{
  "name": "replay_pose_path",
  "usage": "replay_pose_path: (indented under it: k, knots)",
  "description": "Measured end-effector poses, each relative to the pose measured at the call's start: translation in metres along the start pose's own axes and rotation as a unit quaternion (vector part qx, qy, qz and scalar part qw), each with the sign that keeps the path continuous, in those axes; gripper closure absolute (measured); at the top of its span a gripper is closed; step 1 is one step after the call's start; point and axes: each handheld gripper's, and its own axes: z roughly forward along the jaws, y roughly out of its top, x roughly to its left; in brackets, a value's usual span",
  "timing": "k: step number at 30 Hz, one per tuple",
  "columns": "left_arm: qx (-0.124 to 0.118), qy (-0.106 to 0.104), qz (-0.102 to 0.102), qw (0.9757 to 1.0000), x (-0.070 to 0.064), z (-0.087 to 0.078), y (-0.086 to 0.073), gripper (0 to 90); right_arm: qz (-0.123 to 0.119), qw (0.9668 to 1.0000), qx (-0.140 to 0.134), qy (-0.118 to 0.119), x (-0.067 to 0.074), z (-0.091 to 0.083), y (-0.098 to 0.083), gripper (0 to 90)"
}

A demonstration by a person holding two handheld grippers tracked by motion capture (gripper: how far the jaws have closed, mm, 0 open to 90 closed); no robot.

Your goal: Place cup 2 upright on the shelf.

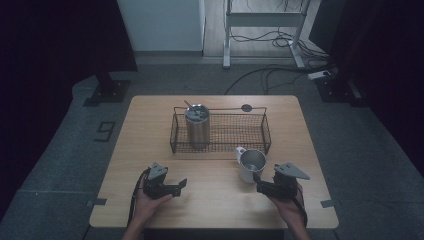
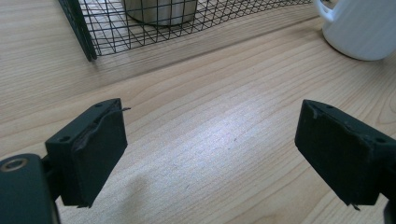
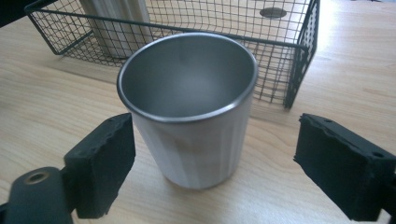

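A white ribbed mug (image 1: 250,164) with a steel inside stands on the wooden table (image 1: 150,125), just in front of the wire basket's right end. In the right gripper view the mug (image 3: 196,140) stands between the wide-apart jaws of my right gripper (image 3: 212,140), touching neither pad. In the high view my right gripper (image 1: 259,182) sits just short of the mug. My left gripper (image 1: 177,187) is open over bare wood at the front left, and in its own view the left gripper (image 2: 210,126) has nothing between its pads. A lidded steel tumbler (image 1: 197,125) stands upright in the basket's left part.
The black wire basket (image 1: 260,131) lies across the middle of the table; its right part holds nothing. A small dark disc (image 1: 246,107) lies behind it. Cables and a desk frame (image 1: 265,20) are on the floor beyond the table.
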Motion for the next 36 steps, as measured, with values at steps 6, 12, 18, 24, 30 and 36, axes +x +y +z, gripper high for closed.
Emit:
replay_pose_path:
  k: [6, 12, 18, 24, 30, 36]
  knots:
    - [-0.003, -0.002, -0.007, 1.0000, 0.001, -0.001, -0.001, 9.2, -0.008, 1.0000, 0.005, 0.001, 0.007, 0.010, 0.007, 4.4]
    - [-0.003, -0.005, -0.010, 0.9999, 0.002, 0.000, -0.001, 9.3, -0.013, 0.9998, 0.011, 0.007, 0.010, 0.016, 0.011, 2.3]
    - [0.001, -0.007, -0.010, 0.9999, 0.001, 0.001, -0.002, 9.3, -0.009, 0.9998, 0.016, 0.007, 0.010, 0.024, 0.012, 0.0]
    - [0.004, -0.007, -0.010, 0.9999, 0.001, 0.003, -0.003, 9.3, -0.012, 0.9997, 0.018, 0.010, 0.009, 0.031, 0.012, 0.0]
    - [0.001, -0.006, -0.012, 0.9999, 0.002, 0.003, -0.003, 10.6, -0.016, 0.9996, 0.019, 0.014, 0.009, 0.039, 0.013, 0.0]
    - [0.003, -0.007, -0.013, 0.9999, 0.001, 0.003, -0.004, 10.7, -0.020, 0.9995, 0.021, 0.014, 0.012, 0.047, 0.014, 0.0]
